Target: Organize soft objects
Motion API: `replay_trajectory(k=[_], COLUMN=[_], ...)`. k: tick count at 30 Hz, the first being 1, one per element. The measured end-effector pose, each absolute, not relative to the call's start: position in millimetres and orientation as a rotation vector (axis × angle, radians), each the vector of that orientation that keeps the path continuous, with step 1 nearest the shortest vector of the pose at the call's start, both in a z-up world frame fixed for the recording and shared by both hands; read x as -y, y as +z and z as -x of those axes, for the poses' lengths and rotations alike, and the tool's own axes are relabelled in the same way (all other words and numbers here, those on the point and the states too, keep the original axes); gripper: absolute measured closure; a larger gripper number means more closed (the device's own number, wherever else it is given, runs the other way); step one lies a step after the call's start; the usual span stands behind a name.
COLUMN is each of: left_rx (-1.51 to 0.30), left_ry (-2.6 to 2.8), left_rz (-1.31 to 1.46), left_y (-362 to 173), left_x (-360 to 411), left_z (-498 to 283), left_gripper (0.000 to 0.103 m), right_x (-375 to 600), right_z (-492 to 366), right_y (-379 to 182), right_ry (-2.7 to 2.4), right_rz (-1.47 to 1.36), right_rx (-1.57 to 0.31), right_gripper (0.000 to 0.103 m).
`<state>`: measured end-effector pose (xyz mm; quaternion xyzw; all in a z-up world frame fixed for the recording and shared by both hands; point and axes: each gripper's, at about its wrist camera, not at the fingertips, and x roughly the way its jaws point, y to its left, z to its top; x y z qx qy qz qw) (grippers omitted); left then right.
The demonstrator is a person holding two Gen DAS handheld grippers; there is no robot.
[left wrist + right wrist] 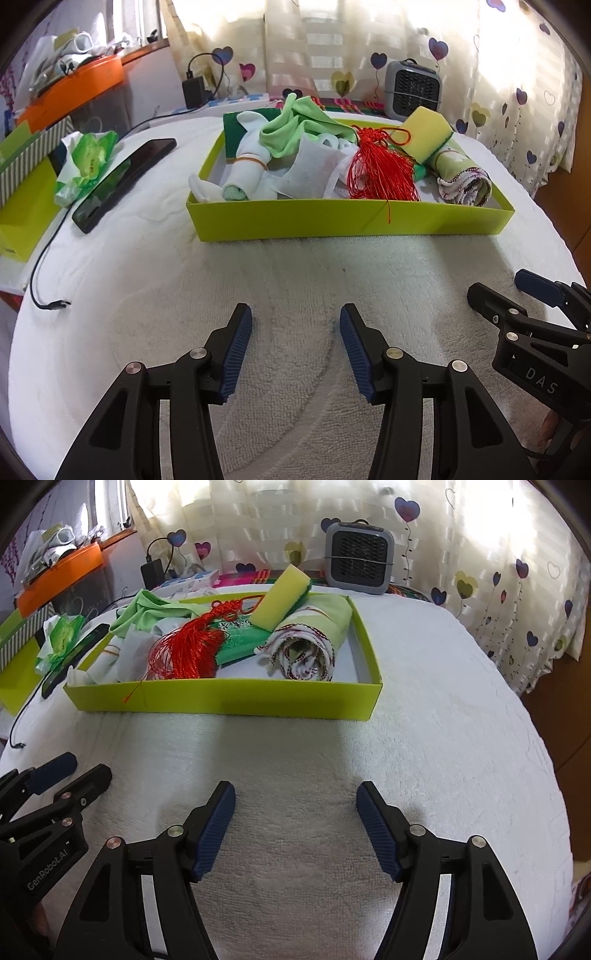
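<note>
White towel [295, 266] covers the table under me. Both my left gripper [295, 349] and right gripper [295, 827] gape wide, holding nothing. Farther on, the green tray [351, 221] holds a red tassel [384, 173], rolled cloth [306, 653], sponge [282, 598] and socks [243, 162]. Heart curtains [480, 554] hang behind.

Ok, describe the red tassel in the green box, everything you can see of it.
The red tassel is a bundle of thin, shiny red threads hanging from a woven red knot with a cord loop at its top. It lies flat in the middle of the lime-green box, fanned out toward the near wall, over white cloths. Its loop lies against the yellow sponge, and a rolled patterned towel lies to its right. One loose strand trails over the box's front wall. Nothing grips it.
</note>
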<state>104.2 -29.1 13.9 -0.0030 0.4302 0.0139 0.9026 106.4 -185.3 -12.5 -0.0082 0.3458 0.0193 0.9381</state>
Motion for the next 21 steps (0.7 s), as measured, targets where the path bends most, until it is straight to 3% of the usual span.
replay_trajectory(k=[21], left_rx=[-0.889], left_ry=[0.030], left_rz=[0.003], left_y=[14.0], left_x=[29.6], left_z=[-103.8], left_gripper=[0.054], right_x=[183.6], right_z=[-107.2], right_y=[-12.8], right_ry=[0.037], right_rz=[0.022], right_rx=[-0.706], right_gripper=[0.032])
